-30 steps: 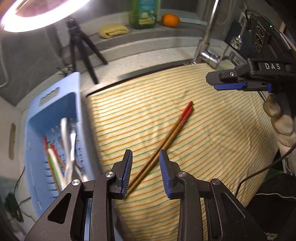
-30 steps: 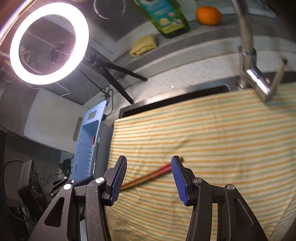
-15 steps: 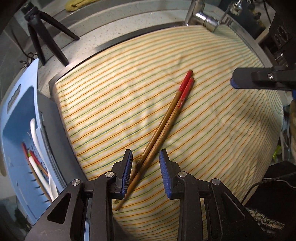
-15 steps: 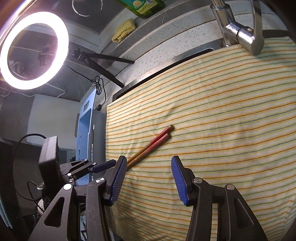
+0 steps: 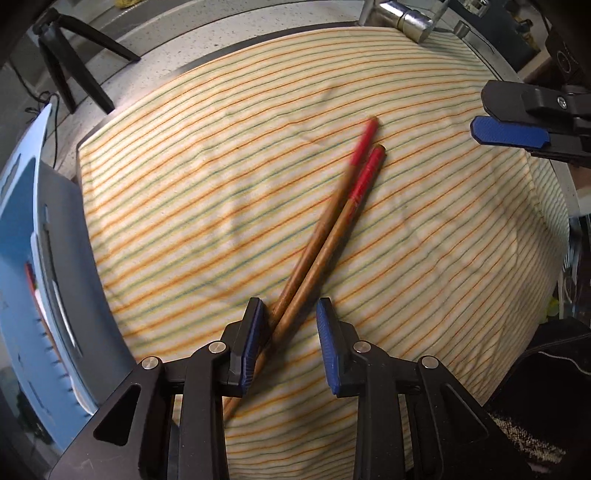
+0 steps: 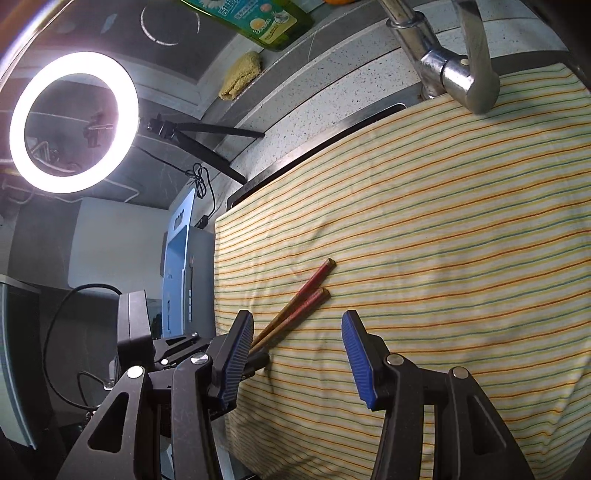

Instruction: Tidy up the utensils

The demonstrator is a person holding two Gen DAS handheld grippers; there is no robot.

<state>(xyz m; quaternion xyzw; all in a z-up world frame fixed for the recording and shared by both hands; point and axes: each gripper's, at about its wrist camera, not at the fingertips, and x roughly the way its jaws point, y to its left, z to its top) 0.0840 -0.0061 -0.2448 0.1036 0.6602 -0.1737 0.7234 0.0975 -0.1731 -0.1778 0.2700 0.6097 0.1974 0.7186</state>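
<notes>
1. Left gripper [image 5: 290, 338] jaws parted, straddling the thin ends of the chopsticks [image 5: 334, 221], not clamped.
2. Right gripper [image 6: 297, 360] wide open, empty, near red tips.
3. Chopsticks lie on striped cloth [image 5: 192, 177].

Two chopsticks [image 5: 325, 236] lie on the cloth [image 5: 207, 192], near ends between the parted fingers of the left gripper [image 5: 290, 345], far ends spread toward the faucet [image 5: 404, 16], with a basket [image 5: 22, 258] left and the right gripper [image 5: 511, 136] far right.
</notes>
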